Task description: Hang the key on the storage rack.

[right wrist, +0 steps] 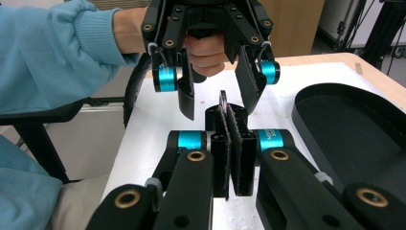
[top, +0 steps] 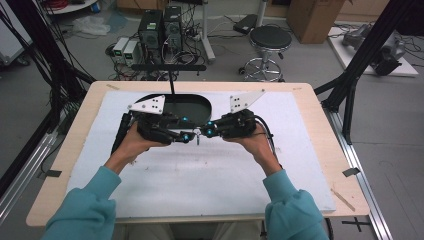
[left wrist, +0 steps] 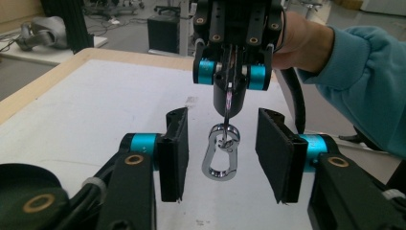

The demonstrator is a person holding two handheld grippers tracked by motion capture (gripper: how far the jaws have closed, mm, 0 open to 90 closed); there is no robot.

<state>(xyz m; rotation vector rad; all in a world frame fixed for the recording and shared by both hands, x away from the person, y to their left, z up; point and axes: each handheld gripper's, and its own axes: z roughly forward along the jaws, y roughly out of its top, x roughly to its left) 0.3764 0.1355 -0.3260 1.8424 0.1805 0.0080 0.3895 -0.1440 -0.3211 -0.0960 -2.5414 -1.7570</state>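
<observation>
Near edge, 6 o'clock: two teal sleeves, one gripper per hand, meeting above mid-bench.

Left gripper [left wrist: 221,158]: fingers spread, either side of the carabiner [left wrist: 220,157], not touching it.

Right gripper [right wrist: 232,158]: fingers pressed together, pinching the keyring [left wrist: 227,129]; one carabiner hangs beneath.

Likely step: hand-over. Next: close left fingers on the carabiner body squarely.

12 o'clock: one black tray [top: 186,106] on white mat [top: 200,175].

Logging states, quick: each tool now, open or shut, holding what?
Left tool: open, jaws either side of the carabiner.
Right tool: shut on the carabiner's ring.
</observation>
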